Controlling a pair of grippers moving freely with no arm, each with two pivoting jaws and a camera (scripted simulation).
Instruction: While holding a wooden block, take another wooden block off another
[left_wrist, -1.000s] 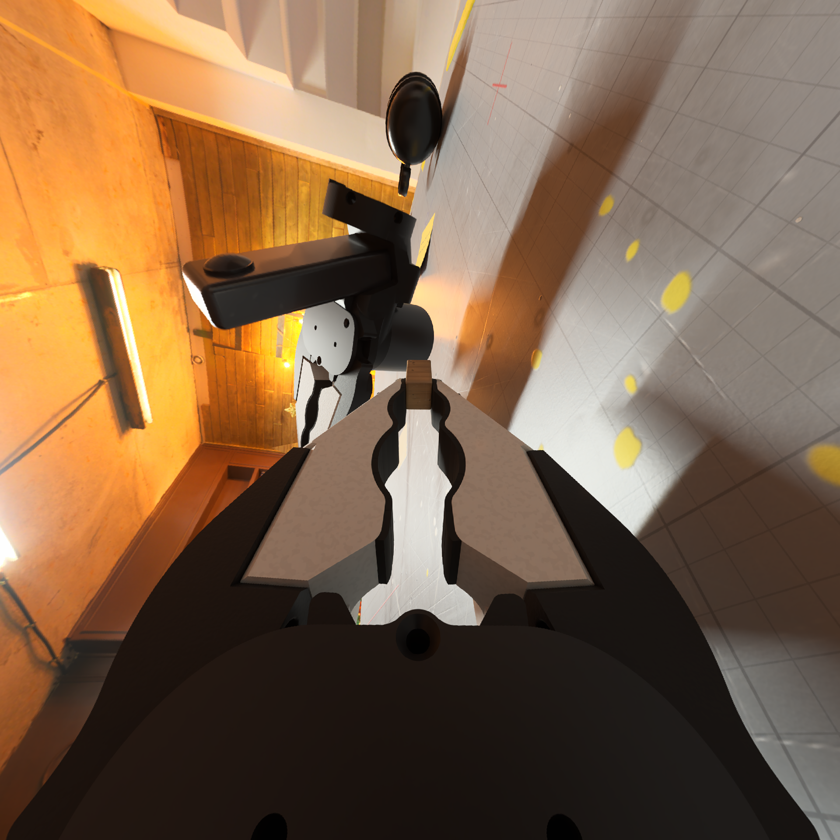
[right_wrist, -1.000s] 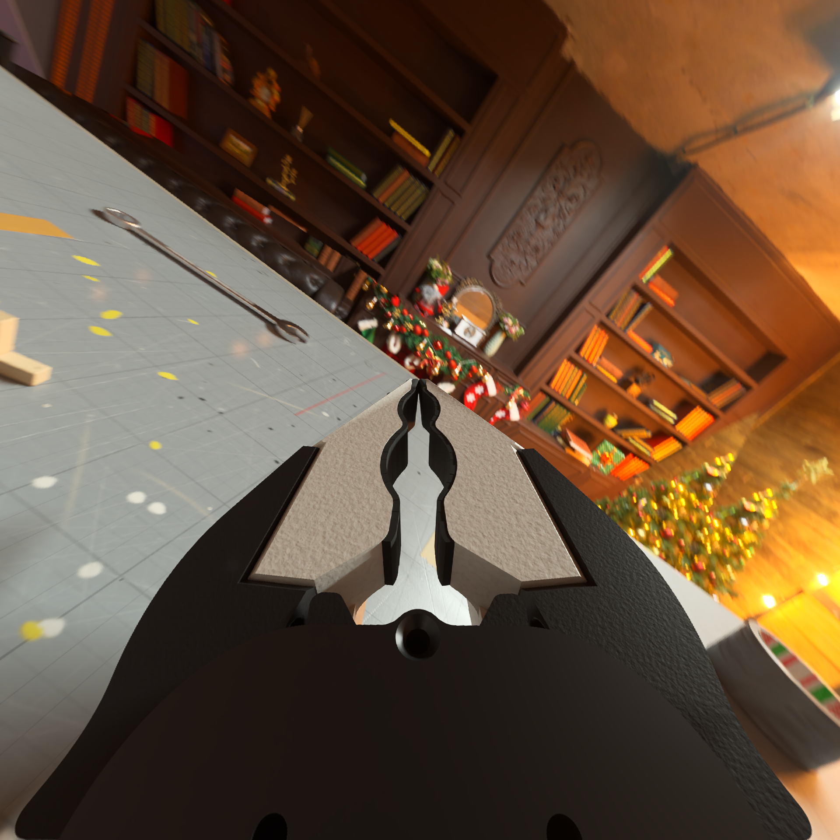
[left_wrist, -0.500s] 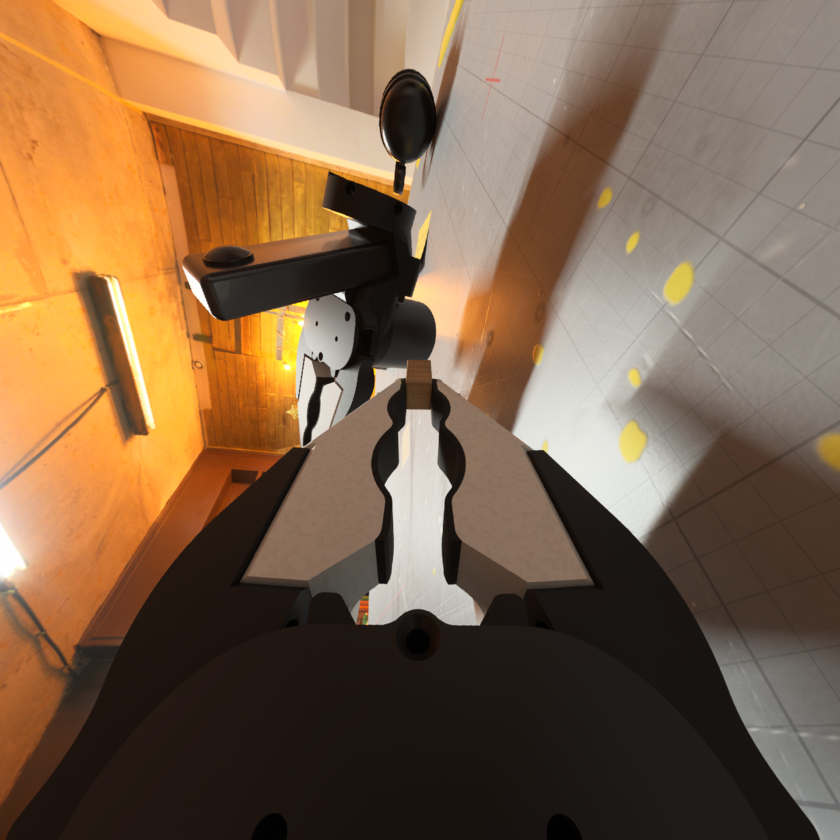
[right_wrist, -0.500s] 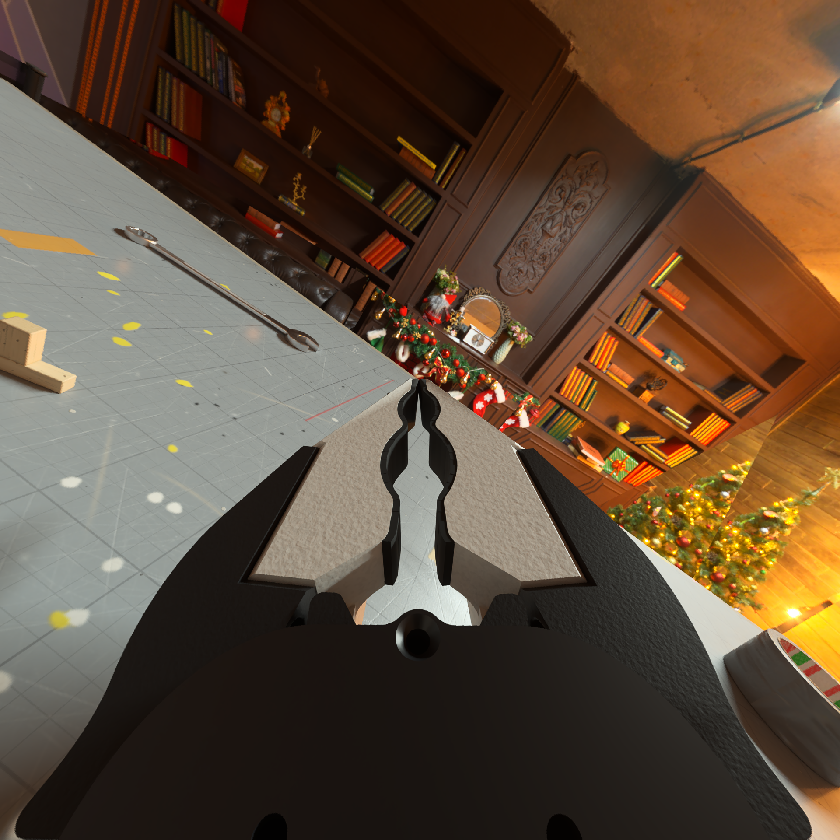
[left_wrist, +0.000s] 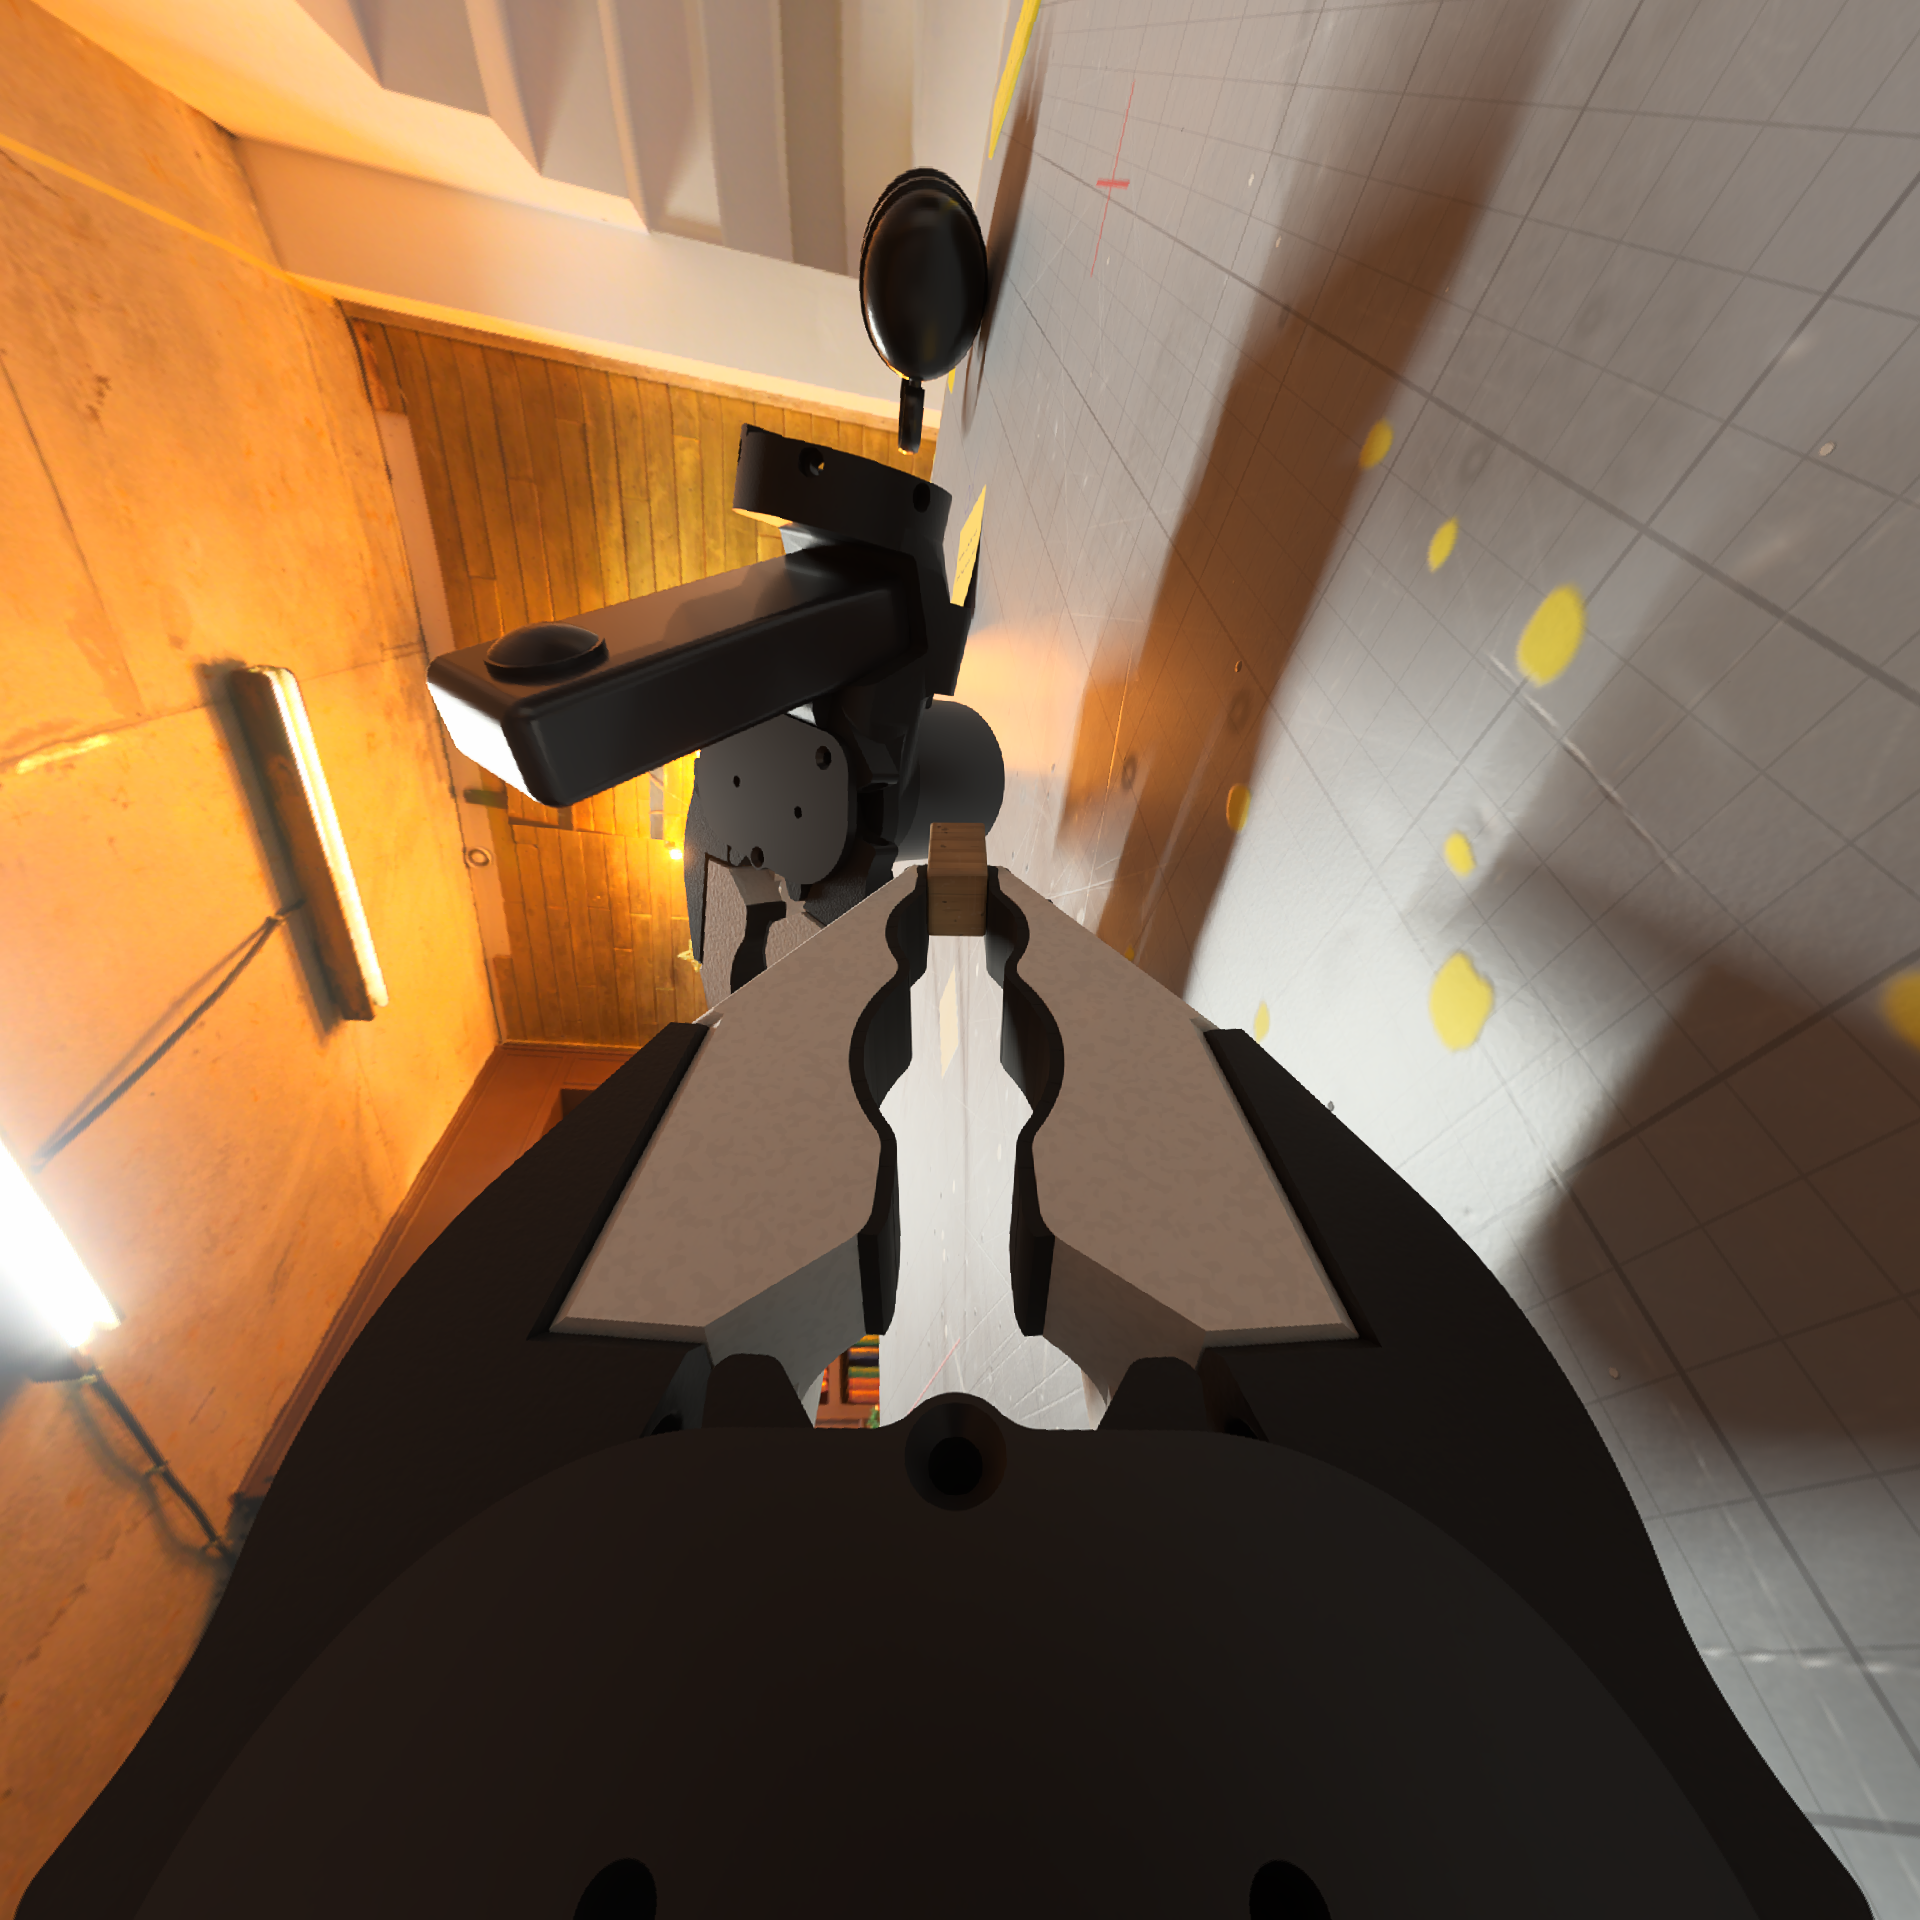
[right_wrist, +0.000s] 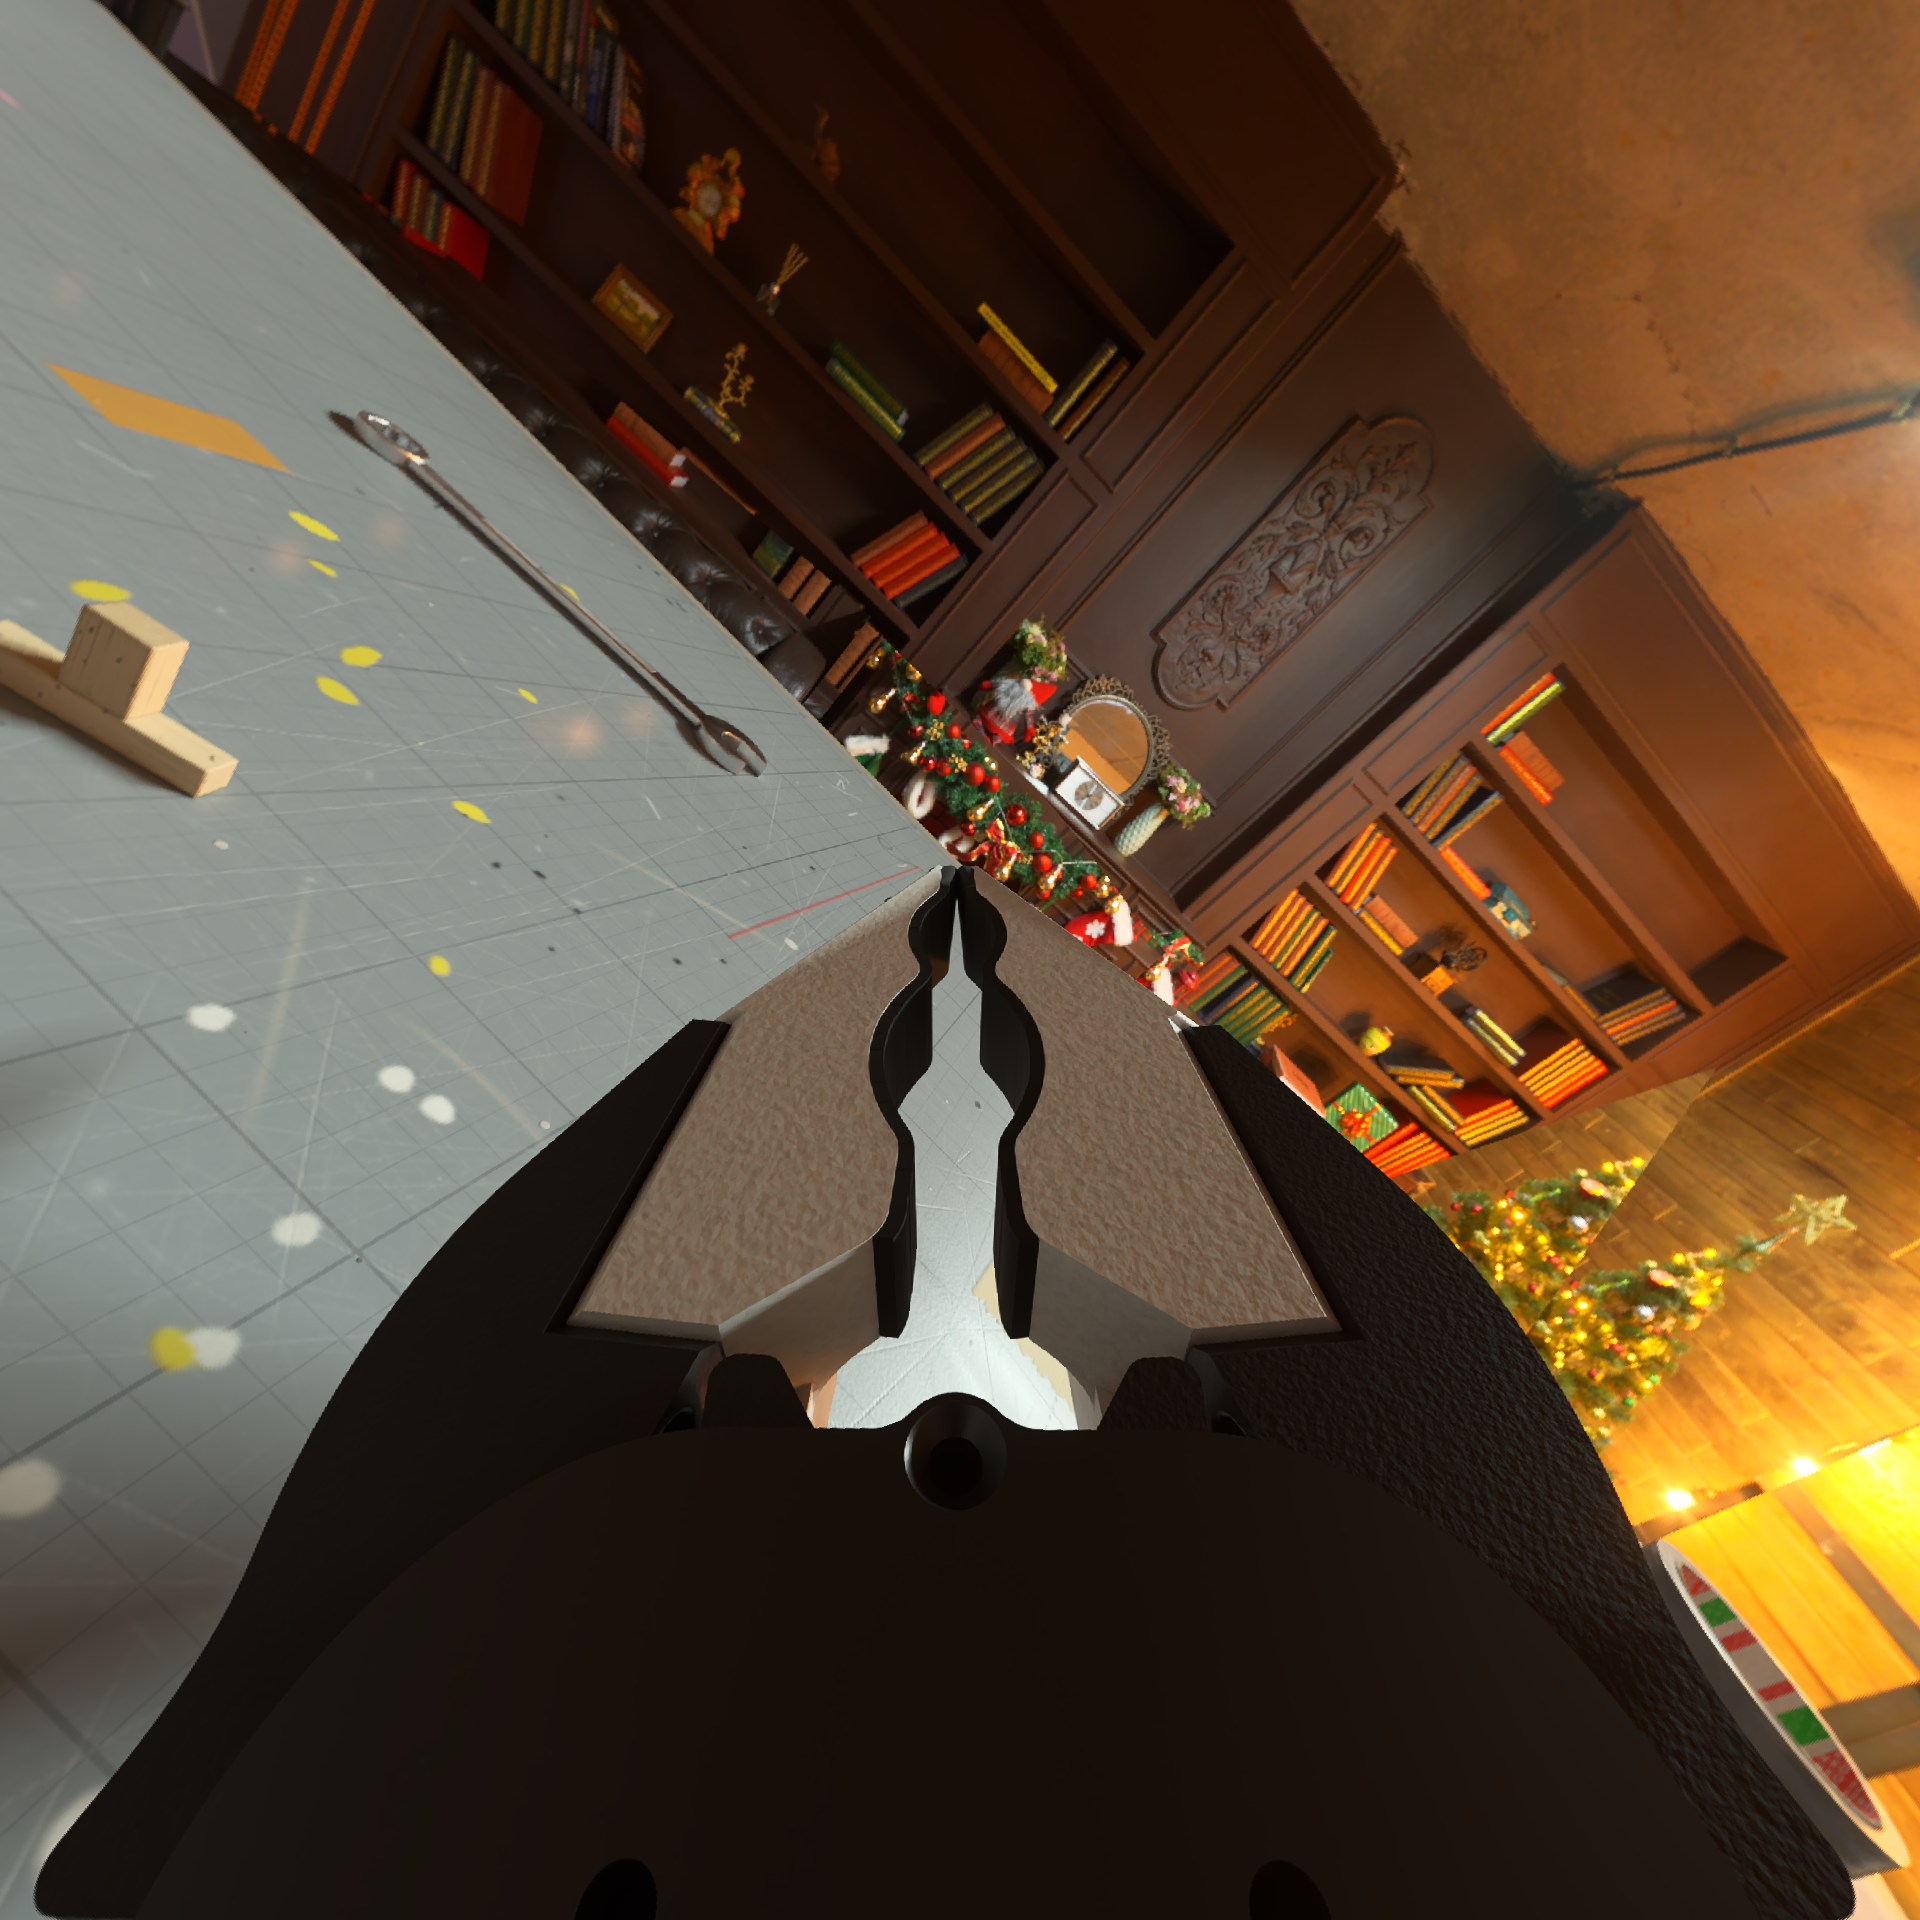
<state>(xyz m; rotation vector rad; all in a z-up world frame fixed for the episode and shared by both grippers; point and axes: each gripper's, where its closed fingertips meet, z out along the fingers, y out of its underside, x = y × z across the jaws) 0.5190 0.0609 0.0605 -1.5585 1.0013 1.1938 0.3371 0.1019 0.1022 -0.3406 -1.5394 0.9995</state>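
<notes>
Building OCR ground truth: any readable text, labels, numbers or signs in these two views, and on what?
No readable text in either view.
Book spines on the shelves: too small to read.
Small clock face: too small to read.
Striped roll: stripes only, no lettering visible.
Grid mat: lines and a red cross mark, no numbers.
Wooden block: bare.

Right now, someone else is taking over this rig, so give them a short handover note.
Left claw: shut on a small brown wooden block, held off the grey gridded mat.
Right claw: shut, empty, over the mat's edge and aimed past the stack.
Stack: small pale wooden cube sits on a long pale wooden bar, left of the right claw; a long silver wrench lies beyond.
Done: one block held.
Left: open the right claw, swing left, lift the cube off the bar.
</notes>
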